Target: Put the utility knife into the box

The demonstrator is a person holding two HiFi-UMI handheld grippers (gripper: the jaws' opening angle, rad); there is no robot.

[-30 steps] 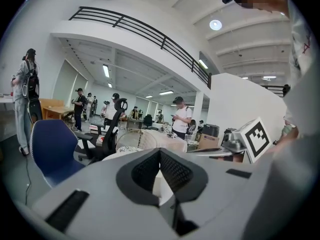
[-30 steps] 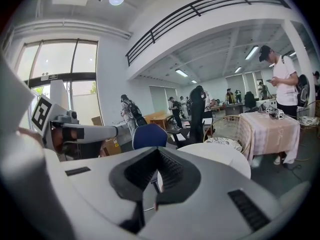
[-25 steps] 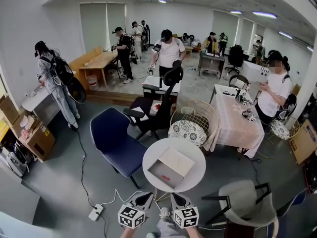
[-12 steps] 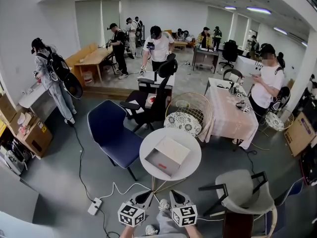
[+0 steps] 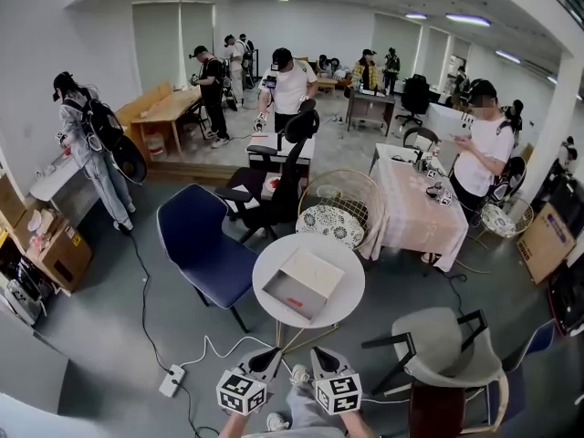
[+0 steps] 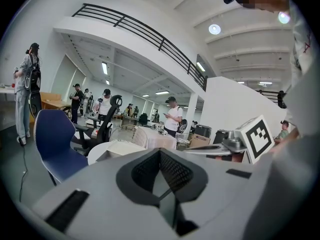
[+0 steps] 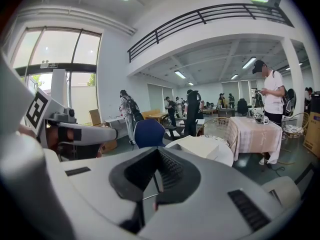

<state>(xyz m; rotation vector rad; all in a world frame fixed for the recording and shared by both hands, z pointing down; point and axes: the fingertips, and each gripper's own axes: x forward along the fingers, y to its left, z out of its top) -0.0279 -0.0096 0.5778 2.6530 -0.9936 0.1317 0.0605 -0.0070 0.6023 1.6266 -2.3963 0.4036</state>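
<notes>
An open white box (image 5: 304, 286) sits on the round white table (image 5: 347, 267). A small red item (image 5: 291, 300), apparently the utility knife, lies inside the box near its front wall. Both grippers hang low at the bottom of the head view, short of the table's near edge and apart from the box. My left gripper (image 5: 267, 364) (image 6: 161, 153) has its jaws together with nothing between them. My right gripper (image 5: 320, 363) (image 7: 159, 153) is likewise shut and empty. The box (image 6: 118, 149) (image 7: 204, 145) shows ahead in both gripper views.
A blue chair (image 5: 203, 247) stands left of the table, a grey armchair (image 5: 449, 361) to the right, a wicker chair (image 5: 354, 208) and a cloth-covered table (image 5: 415, 215) behind. A power strip (image 5: 171, 380) and cables lie on the floor. Several people stand around the room.
The view has drifted, so the table and box sit a little higher and further left in frame. Both grippers stay low, side by side, jaws unchanged.
</notes>
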